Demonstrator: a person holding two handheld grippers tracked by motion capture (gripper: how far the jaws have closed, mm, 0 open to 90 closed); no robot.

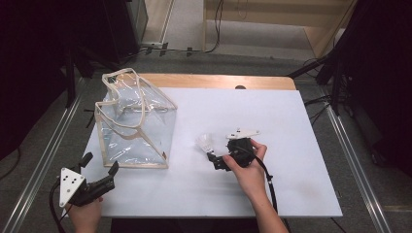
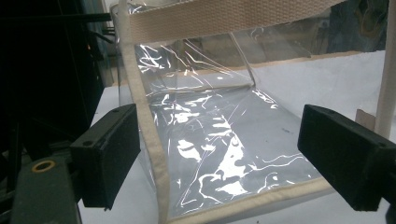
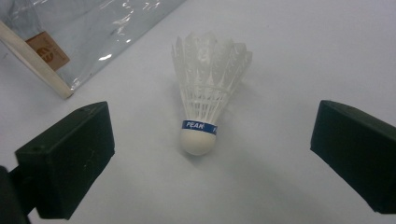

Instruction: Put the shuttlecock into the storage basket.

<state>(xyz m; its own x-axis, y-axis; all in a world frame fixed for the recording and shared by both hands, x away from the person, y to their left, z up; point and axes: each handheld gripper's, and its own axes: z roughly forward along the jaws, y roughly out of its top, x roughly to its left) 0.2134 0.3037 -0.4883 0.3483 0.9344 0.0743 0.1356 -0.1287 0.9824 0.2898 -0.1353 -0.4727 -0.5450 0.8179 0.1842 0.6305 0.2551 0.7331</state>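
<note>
right tool (image 3: 205, 163) open, shuttlecock (image 3: 205, 93) lies free on the bench; close on the cork, left tool (image 2: 219, 154) open by clear bag (image 2: 210, 140)

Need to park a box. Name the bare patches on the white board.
Free: right of the right gripper to the white board's edge; the far strip beyond the shuttlecock. Crowded: left side, with the clear bag and left gripper.

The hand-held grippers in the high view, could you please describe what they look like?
The left hand-held gripper is black, with a grey three-cornered plate dotted with dark holes on top. The right hand-held gripper is black too, carries a pale plate, and trails a black cable. Both have blocky, rectangular black jaws. No sleeves show on the forearms.
</note>
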